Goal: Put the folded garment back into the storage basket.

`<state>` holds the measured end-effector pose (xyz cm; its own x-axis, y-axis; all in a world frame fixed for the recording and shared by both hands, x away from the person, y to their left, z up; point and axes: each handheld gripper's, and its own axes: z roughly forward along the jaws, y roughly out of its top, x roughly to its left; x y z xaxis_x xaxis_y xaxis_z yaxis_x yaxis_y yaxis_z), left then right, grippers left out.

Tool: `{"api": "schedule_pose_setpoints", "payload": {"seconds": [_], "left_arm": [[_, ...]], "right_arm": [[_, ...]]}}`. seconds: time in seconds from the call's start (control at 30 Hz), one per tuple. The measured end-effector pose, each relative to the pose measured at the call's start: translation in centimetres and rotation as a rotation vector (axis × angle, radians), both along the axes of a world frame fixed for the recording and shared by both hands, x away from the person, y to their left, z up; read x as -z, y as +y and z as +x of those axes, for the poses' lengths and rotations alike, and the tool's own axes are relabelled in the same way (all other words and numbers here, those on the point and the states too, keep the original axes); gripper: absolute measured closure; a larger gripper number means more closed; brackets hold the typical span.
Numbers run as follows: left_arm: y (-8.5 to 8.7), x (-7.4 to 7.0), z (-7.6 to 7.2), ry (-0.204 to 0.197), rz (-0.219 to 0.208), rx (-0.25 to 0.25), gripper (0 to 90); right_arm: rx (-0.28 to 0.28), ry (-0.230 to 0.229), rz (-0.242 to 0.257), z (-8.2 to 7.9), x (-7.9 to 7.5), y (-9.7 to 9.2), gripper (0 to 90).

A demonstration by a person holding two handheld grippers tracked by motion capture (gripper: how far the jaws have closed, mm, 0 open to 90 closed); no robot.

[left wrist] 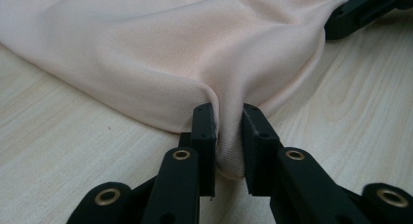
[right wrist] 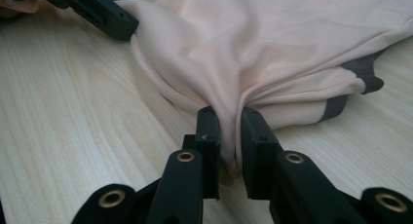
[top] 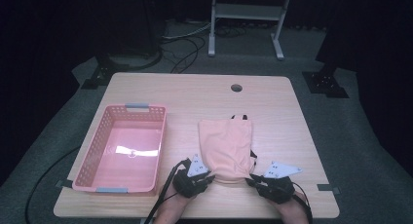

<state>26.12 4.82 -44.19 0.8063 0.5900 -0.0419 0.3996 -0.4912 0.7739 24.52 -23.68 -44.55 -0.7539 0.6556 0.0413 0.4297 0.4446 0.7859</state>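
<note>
A folded peach garment with dark trim lies on the wooden table, right of centre. My left gripper is shut on the garment's near left corner; in the left gripper view the peach cloth is pinched between the black jaws at the gripper. My right gripper is shut on the near right corner, and the right gripper view has the cloth bunched between the jaws at the gripper. Dark trim peeks from under the fold.
A pink plastic basket with grey handles stands empty on the table's left side. A round cable hole sits near the far edge. Bare wood lies beyond the garment. A metal frame stands on the floor behind.
</note>
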Motion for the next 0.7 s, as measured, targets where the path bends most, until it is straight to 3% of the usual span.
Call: {"api": "schedule_pose_setpoints", "payload": {"seconds": [0.4,0.7], "left_arm": [[0.3,-1.0,0.9,0.012,-0.062,-0.019,78.5],[-0.1,-2.7,1.2,-0.027,-0.111,-0.034,78.4]], "right_arm": [[0.003,-0.029,0.031,0.9,-1.3,-0.2,79.8],[0.024,-0.07,0.08,1.1,-2.8,-1.2,79.8]]}}
